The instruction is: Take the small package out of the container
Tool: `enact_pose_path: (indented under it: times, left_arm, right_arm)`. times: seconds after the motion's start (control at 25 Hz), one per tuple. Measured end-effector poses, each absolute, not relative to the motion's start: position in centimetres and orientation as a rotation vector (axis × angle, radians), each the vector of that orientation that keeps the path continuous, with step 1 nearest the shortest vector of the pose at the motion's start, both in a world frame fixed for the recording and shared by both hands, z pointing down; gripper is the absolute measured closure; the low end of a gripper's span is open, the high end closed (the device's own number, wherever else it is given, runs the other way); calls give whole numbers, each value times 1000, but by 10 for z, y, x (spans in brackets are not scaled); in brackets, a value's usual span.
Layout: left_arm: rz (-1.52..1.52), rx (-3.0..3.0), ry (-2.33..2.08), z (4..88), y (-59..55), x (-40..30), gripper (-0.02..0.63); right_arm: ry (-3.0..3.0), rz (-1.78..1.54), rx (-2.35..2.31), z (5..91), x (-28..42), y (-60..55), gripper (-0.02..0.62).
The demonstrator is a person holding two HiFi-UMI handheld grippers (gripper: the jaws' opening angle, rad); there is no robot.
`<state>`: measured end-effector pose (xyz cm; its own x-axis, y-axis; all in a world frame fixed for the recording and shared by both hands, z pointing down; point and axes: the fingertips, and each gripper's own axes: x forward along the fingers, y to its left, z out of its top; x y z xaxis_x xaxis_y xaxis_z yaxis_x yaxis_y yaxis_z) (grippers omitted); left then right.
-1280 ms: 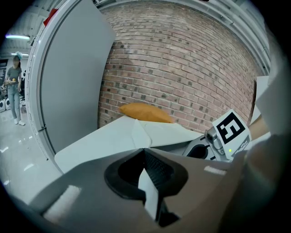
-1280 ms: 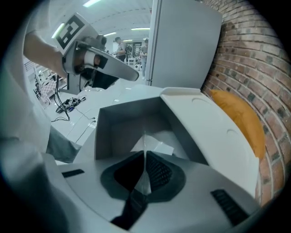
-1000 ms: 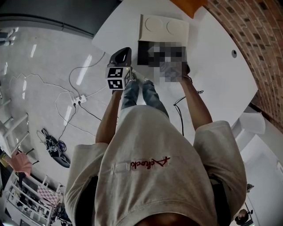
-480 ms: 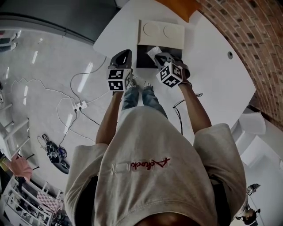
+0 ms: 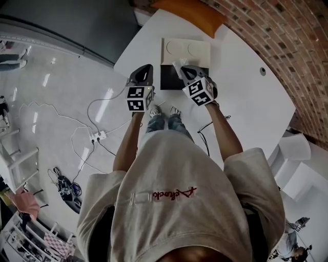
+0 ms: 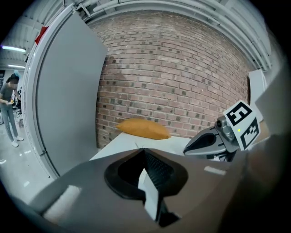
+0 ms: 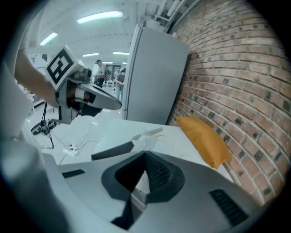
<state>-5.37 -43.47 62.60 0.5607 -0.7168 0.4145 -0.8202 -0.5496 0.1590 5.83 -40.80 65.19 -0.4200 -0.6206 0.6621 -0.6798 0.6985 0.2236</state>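
On the white table (image 5: 246,97) stands a black container (image 5: 169,82), its cream lid (image 5: 187,49) laid open behind it. My right gripper (image 5: 183,68) hangs over the container's right part, shut on the small pale package (image 5: 178,64), which sticks out past the jaw tips. The right gripper view shows those jaws (image 7: 144,157) closed, with the package's pale edge (image 7: 148,134) just beyond them. My left gripper (image 5: 146,69) is held at the container's left edge. In the left gripper view its jaws (image 6: 143,152) meet with nothing between them.
An orange cushion (image 5: 189,11) lies at the table's far end against the brick wall (image 5: 277,36). A grey cabinet (image 7: 154,77) stands beside it. White cables (image 5: 97,135) trail over the floor on the left. A person (image 6: 7,107) stands far off.
Both grippers have risen. The right one has come up from the black container with the package at its tips, and the left one has lifted beside it.
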Motion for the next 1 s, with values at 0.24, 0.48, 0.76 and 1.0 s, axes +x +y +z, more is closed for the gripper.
enact_pose_path:
  times: [0.24,0.48,0.76,1.0]
  left_arm:
    - [403,2498,-1277,607,-442,-51,597]
    - [375,2511,-1295,594,-446,-56,597]
    - [329,2535,-1340,570,-456,-66,597]
    - [289,2585,-1378,542,-468,-72,597]
  right_arm:
    - [-2258,313,1310,618,75,-424,584]
    - [-2266,319,1490,593,88,-427,584]
    - [-2287,257,1607,559,94,-431,584]
    - [-2306,180,1684,530,105,-437,584]
